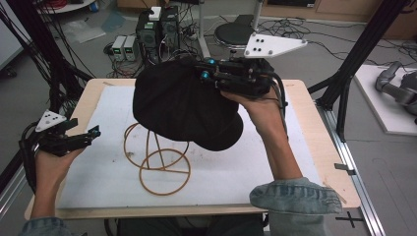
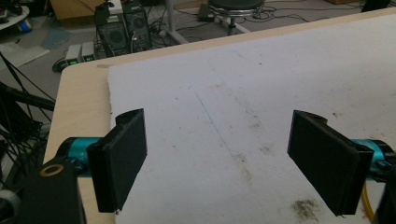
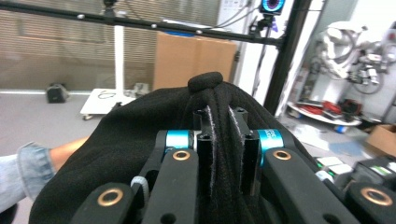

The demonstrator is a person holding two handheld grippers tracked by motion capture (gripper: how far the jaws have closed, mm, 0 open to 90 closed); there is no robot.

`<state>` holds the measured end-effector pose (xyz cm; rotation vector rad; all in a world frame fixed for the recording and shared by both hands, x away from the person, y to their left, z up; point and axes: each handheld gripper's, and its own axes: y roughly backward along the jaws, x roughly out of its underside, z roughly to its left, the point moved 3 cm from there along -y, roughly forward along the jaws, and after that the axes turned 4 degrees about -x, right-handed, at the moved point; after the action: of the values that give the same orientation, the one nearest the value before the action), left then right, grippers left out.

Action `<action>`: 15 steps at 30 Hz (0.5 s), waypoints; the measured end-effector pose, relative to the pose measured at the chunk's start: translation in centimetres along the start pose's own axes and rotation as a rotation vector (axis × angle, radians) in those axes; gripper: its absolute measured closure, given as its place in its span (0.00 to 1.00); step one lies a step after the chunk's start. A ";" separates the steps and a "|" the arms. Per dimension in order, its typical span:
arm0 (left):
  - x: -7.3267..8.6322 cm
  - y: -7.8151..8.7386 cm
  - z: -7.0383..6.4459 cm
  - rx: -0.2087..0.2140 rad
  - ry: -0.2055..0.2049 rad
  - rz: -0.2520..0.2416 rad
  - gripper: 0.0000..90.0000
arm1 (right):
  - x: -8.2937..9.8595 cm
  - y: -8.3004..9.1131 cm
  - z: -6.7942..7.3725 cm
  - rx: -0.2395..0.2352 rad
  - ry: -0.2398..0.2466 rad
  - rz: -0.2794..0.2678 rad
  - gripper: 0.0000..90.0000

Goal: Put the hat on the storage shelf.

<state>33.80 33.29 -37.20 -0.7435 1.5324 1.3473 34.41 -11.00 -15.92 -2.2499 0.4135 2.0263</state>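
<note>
The black cap (image 1: 184, 105) hangs in the air above the middle of the counter (image 1: 322, 147), its brim (image 1: 219, 140) pointing down toward my side. My right hand-held gripper (image 1: 209, 69) has it pinched near the top: in the right gripper view the two jaws are squeezed nearly together on a fold of the fabric (image 3: 223, 140) just below the button (image 3: 205, 81) on the crown. My right hand (image 1: 258, 105) holds that tool over the far half of the counter.

Under the cap stands a wire hat stand (image 1: 157, 157), its round base flat on the white mat (image 1: 246, 167) near the middle; the cap covers the stand's top, so I cannot tell whether they touch.

My left hand-held gripper (image 1: 91, 132) hovers at the left edge of the counter, well apart from the cap. Its jaws gape wide with nothing between them, the stained mat (image 2: 243, 93) showing through the gap.
</note>
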 end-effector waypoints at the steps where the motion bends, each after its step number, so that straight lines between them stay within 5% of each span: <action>1: 0.0 0.0 0.0 -0.001 0.002 -0.002 0.22 | 0.0 -0.7 0.3 -0.026 0.007 0.009 0.93; 15: -0.1 0.2 0.2 -0.004 0.003 -0.003 0.22 | 1.8 -5.6 2.3 -0.162 0.027 0.119 0.92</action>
<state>33.69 33.54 -37.06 -0.7505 1.5308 1.3473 33.74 -5.31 -18.61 -2.4021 0.4084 2.1627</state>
